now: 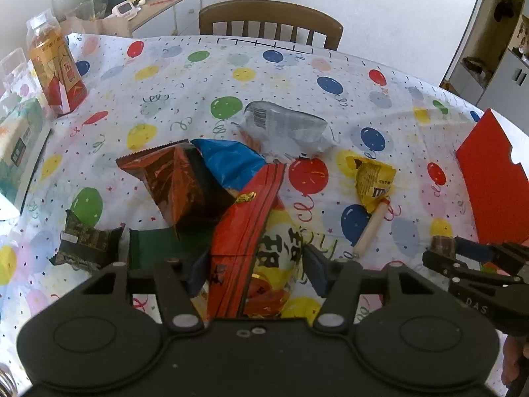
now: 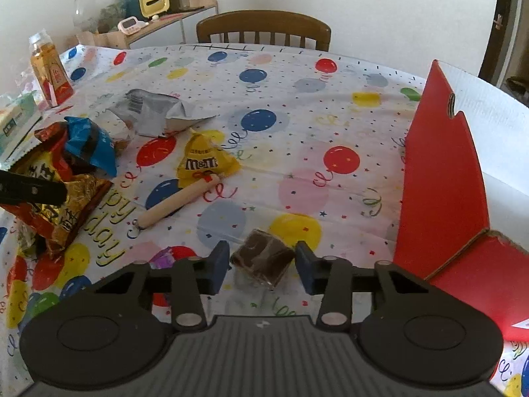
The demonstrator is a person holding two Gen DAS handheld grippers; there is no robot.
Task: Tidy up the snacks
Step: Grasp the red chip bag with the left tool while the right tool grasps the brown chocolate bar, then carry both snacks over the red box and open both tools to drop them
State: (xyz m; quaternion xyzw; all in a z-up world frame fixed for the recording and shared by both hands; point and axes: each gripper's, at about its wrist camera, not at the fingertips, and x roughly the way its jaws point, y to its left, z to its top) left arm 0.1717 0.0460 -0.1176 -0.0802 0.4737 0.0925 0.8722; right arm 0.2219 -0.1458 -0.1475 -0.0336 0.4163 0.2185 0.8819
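Note:
My left gripper [image 1: 253, 264] is closed on a red and yellow snack bag [image 1: 254, 231], its fingers pressing the bag's sides. A brown foil bag [image 1: 175, 182], a blue bag [image 1: 228, 162] and a silver bag [image 1: 287, 125] lie just beyond. A yellow M&M's pouch [image 1: 372, 180] with a wooden stick lies to the right. My right gripper [image 2: 263, 266] holds a small brown wrapped snack [image 2: 263, 259] between its fingers, near the red cardboard box [image 2: 443, 172]. The M&M's pouch [image 2: 205, 160] also shows in the right wrist view.
A balloon-print tablecloth [image 1: 198, 82] covers the table. A drink bottle [image 1: 54, 66] and a tissue pack [image 1: 20, 139] stand at the far left. A dark wrapped snack [image 1: 87, 243] and a green packet [image 1: 155, 244] lie near left. A wooden chair [image 1: 271, 23] stands behind.

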